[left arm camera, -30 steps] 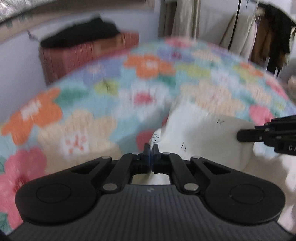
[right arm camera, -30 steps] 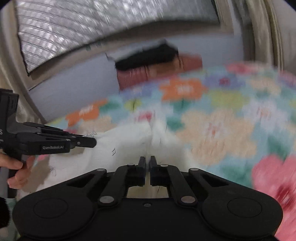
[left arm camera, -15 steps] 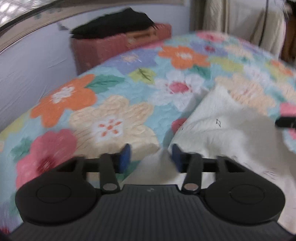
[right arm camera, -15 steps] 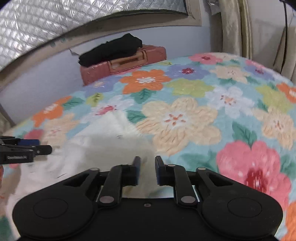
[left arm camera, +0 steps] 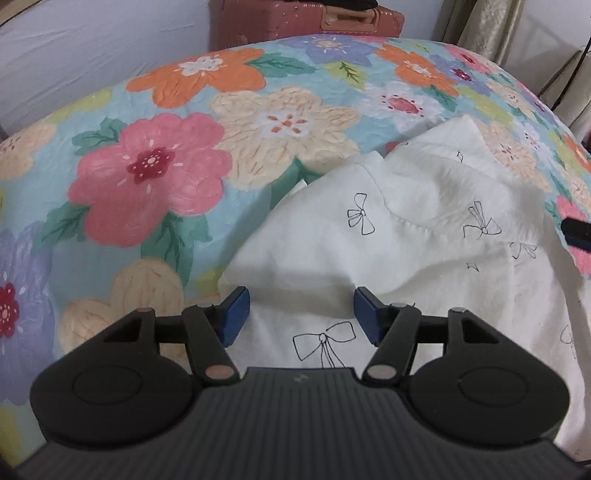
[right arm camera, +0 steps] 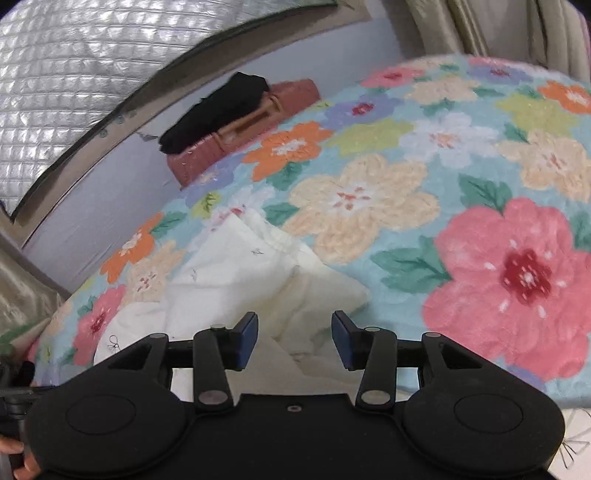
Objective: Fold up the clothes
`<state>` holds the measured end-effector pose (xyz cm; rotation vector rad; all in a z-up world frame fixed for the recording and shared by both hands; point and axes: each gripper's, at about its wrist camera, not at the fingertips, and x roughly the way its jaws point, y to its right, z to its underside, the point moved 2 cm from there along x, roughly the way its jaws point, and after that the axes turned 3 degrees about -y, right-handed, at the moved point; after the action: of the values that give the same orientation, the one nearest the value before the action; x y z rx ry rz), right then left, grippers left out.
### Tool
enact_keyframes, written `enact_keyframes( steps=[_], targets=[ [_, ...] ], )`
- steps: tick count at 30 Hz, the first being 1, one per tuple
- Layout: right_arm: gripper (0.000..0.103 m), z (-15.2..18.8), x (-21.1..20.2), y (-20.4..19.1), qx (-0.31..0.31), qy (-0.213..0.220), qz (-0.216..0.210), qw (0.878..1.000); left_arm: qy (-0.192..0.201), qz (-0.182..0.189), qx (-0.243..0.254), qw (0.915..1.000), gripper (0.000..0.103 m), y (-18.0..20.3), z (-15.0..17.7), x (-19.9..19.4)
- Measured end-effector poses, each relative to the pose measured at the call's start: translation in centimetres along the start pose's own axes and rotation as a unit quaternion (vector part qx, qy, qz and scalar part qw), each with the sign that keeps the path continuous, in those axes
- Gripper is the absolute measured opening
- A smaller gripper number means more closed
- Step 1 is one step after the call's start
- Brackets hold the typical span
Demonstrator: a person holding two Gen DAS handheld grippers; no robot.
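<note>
A white garment printed with small black bows lies folded and rumpled on the floral bedspread. My left gripper hovers over its near left part, open, blue pads apart and pressing on nothing. In the right wrist view the same garment lies ahead on the bedspread. My right gripper is above its near edge with the jaws opening; cloth shows beyond the gap but the pads do not touch it. The right gripper's fingertip pokes in at the left wrist view's right edge.
A pink suitcase with a black garment on top stands against the wall beyond the bed. Beige curtains hang at the back right. A quilted silver cover fills the window. A hand shows at the lower left.
Both grippers were shut on the white garment a second ago and have since opened and let it go. The garment now lies flat on the bed, and both views have tipped downward.
</note>
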<state>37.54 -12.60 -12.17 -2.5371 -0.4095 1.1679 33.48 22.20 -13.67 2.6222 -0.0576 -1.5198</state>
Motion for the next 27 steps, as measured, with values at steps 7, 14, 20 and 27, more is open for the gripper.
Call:
enact_keyframes(
  steps=[7,14,20,27],
  targets=[
    [0.05,-0.3,4.7,-3.8,-0.092,-0.055,0.076,0.991,0.004,-0.001,0.017,0.9999,0.065,0.4,-0.4,0.8],
    [0.001,-0.5,1.9,-5.3,-0.16,0.053,0.119,0.978,0.003,0.011,0.016,0.9998,0.065,-0.1,-0.5,0.9],
    [0.001,0.0,2.7,-2.4,-0.142,0.045,0.191,0.97,-0.005,0.005,0.003,1.0,0.065,-0.5,-0.7,1.5],
    [0.015,0.6,-2.9,0.7,0.022,0.066,0.143,0.987,0.009,-0.009,0.0,0.9999,0.065,-1.3,-0.6,-1.0]
  ],
)
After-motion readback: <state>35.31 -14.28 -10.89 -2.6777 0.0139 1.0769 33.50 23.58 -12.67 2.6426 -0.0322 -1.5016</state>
